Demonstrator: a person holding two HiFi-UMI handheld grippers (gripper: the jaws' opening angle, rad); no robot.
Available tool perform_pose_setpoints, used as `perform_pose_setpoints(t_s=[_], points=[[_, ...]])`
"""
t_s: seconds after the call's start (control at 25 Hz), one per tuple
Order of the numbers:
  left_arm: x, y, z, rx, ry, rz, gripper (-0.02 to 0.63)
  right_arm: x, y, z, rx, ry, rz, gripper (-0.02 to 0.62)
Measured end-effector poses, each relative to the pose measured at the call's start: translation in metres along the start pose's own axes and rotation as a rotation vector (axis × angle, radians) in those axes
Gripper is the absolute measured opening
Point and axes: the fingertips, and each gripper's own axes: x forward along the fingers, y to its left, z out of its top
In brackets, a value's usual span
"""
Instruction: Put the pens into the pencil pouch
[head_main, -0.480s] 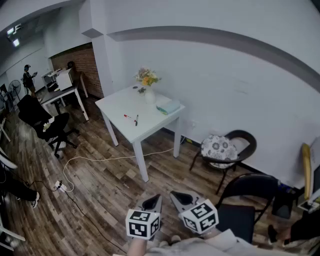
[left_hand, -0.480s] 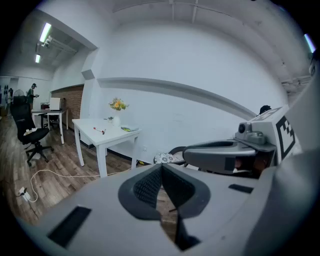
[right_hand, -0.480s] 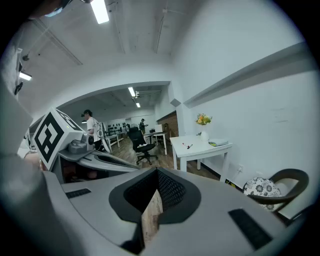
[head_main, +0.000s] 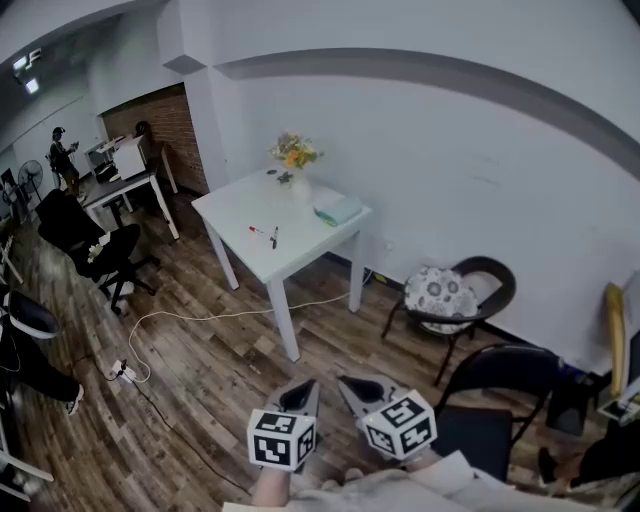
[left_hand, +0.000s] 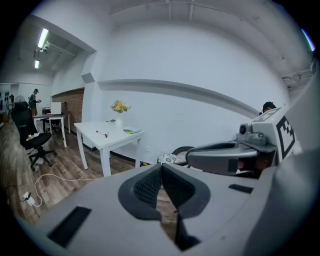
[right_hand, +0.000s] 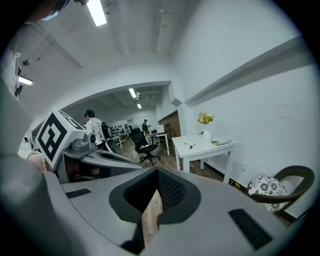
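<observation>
A white table (head_main: 250, 210) stands against the far wall. On it lie a red pen (head_main: 258, 232) and a dark pen (head_main: 273, 238) side by side, and a pale green pencil pouch (head_main: 337, 210) nearer the wall. Both grippers hover low in the head view, far from the table, over the wooden floor. My left gripper (head_main: 305, 387) is shut with nothing in it. My right gripper (head_main: 347, 385) is shut and empty too. The left gripper view shows the table (left_hand: 95, 134), the pens (left_hand: 102, 133) and the pouch (left_hand: 132, 131) in the distance.
A vase of flowers (head_main: 296, 160) stands at the table's back edge. A chair with a patterned cushion (head_main: 440, 295) and a black chair (head_main: 490, 385) stand at the right. A white cable (head_main: 200, 318) runs across the floor. An office chair (head_main: 95, 245) and desks are at the left.
Both grippers have shifted slightly up and forward in the head view. A person's legs at the left edge have moved closer.
</observation>
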Motion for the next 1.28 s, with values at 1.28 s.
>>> perform_pose_setpoints(t_s=[1.28], points=[[0.074, -0.002, 0.012, -0.016, 0.01, 0.041, 0.149, 0.006, -0.097, -0.009, 0.061, -0.002, -0.094, 0.135]])
